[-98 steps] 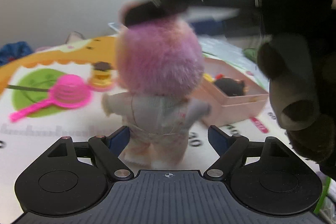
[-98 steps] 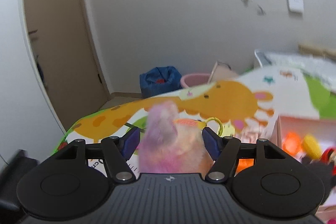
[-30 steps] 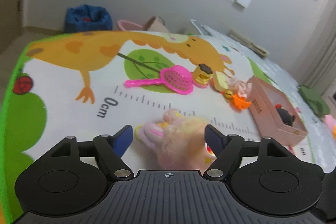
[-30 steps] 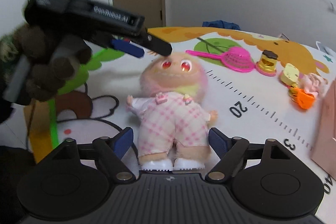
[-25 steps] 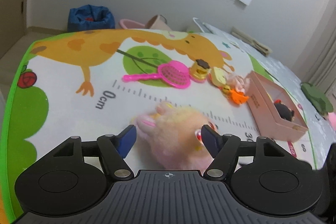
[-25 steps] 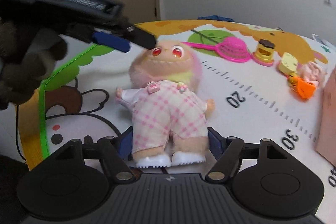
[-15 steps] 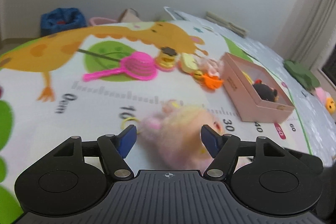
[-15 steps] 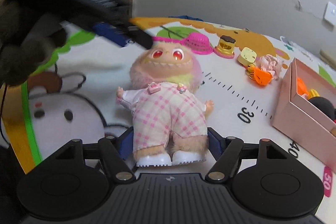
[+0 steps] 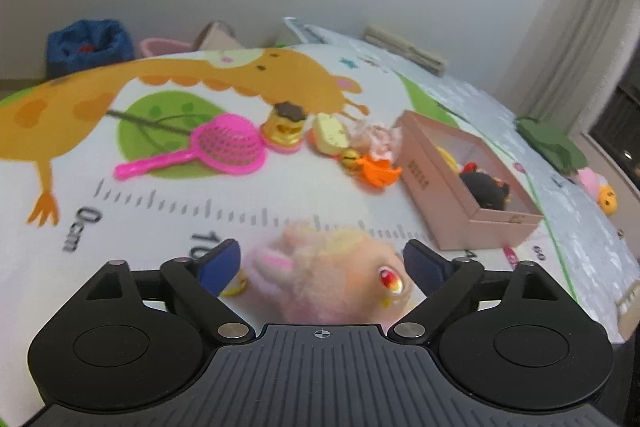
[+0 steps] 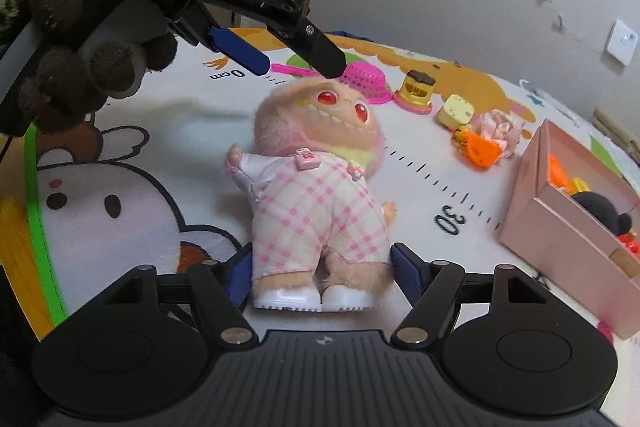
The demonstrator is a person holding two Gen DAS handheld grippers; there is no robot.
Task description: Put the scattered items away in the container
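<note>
— Playmat [image 10: 120, 155] under both my cameras, giraffe and ruler printed on it. Where's the doll?

— On its back on the mat. The doll [image 10: 316, 187] has its legs between the fingers of my right gripper [image 10: 320, 269], which looks closed on them. My left gripper [image 9: 322, 259] is spread wide over its fuzzy head, pads clear of the fur.

— And the box?

— The pink box [image 10: 560, 223] sits to the right, near the doll, a black plush toy [image 9: 486, 189] already inside. A pink strainer [image 9: 224, 151] lies farther back.
</note>
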